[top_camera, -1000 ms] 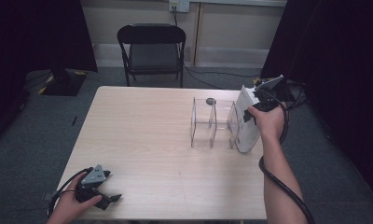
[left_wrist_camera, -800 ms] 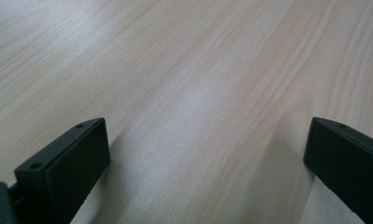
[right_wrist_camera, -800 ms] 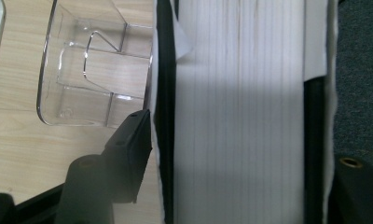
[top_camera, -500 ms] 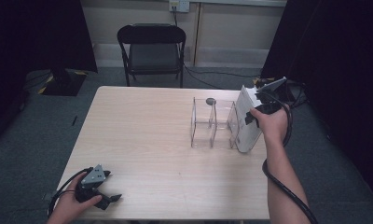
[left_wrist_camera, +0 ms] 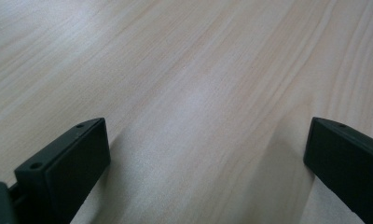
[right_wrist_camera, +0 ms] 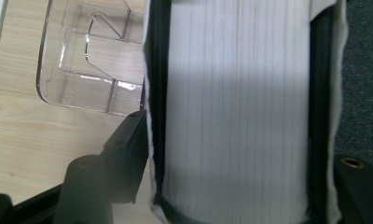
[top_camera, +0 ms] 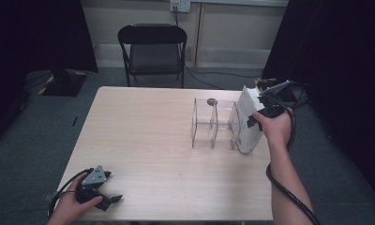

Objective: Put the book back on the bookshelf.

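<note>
— Nearest first?
— Left claw (top_camera: 111,199) resting on the surface (top_camera: 143,140) at the near edge, spread wide, pinching nothing; parked clear of the work, apparently.
— And farther off?
— Right claw (top_camera: 257,117) pinching a thick white book (top_camera: 247,119) across its covers, about half spread, page edges facing the camera. Held upright, tilted a little, just beside the clear rack (top_camera: 213,124), probably so as to slide into its end slot.
— Beyond that?
— A folding chair (top_camera: 153,51).

I saw a black folding chair (top_camera: 153,49) behind the tabletop (top_camera: 143,136), and a wall outlet (top_camera: 180,5) above it.
</note>
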Motion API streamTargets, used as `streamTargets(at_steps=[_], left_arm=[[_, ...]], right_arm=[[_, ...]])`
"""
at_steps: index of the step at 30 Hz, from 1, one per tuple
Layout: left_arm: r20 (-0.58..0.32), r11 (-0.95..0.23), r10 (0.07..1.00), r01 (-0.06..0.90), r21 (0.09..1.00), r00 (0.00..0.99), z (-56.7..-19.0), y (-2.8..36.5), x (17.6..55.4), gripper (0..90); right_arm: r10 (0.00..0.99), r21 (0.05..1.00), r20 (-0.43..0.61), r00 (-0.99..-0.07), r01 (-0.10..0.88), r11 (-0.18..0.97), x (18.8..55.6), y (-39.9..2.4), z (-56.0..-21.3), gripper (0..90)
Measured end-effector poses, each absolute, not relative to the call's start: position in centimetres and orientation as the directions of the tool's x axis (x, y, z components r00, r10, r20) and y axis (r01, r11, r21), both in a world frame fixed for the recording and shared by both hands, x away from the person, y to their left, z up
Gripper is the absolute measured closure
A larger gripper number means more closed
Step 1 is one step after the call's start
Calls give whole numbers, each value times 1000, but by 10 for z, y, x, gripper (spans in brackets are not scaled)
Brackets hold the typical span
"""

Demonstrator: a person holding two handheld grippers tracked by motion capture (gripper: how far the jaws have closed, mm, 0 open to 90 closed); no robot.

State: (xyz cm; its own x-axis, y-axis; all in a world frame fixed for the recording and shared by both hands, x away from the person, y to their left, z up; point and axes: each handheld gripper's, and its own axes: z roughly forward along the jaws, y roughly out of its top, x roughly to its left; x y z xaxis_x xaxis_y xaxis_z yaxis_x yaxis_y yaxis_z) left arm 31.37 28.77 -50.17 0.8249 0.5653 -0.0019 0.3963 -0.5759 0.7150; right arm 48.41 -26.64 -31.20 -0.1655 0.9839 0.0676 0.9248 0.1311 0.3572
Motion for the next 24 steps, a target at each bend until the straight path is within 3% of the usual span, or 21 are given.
streamTargets(at_steps=[24], left_arm=[[-1,-573,567,395,718,824,-502,288,314,0]], right_arm=[[980,384,93,-176,915,128,469,-280,-312,308]])
